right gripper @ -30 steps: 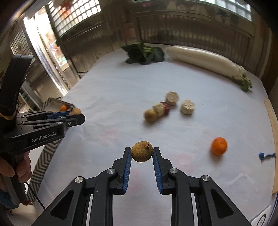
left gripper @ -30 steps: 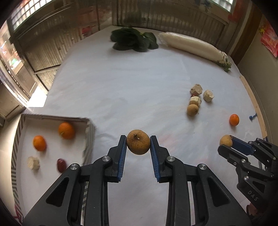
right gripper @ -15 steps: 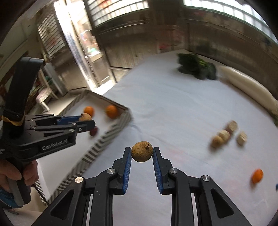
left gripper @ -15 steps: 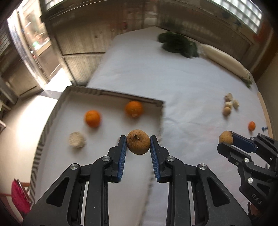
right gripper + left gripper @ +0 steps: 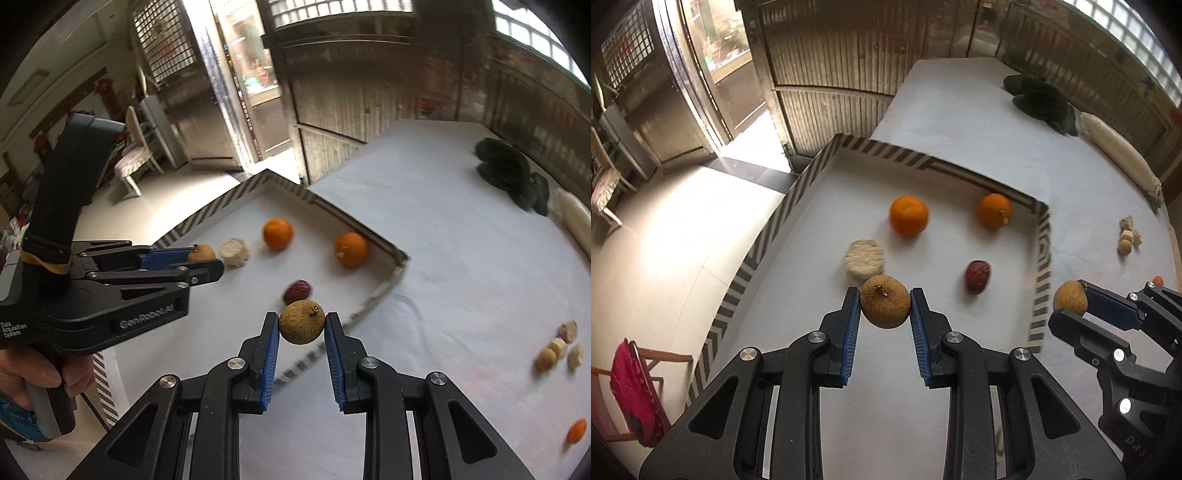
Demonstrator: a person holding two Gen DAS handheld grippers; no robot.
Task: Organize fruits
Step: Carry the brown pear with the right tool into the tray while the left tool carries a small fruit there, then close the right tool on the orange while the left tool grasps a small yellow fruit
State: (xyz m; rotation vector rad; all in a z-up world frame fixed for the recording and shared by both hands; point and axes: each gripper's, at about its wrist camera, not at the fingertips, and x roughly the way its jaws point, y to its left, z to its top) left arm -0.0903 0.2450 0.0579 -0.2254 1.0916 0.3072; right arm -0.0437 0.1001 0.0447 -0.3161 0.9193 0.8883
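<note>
Left tool (image 5: pixel 885 302) and right tool (image 5: pixel 301 327) both clamped, tilted downward, apparently side by side.

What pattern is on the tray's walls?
Black-and-white zigzag stripes on the tray; clearest in the left wrist view.

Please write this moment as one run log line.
left tool: shut on brown fruit, above tray | right tool: shut on second brown fruit, near tray edge

White tabletop (image 5: pixel 960 155) carries a striped tray (image 5: pixel 1042 258) at its edge, greens (image 5: pixel 1041 103), a white radish (image 5: pixel 1119 151), a cluster of small pieces (image 5: pixel 1128 236) and an orange (image 5: pixel 577 431).
</note>
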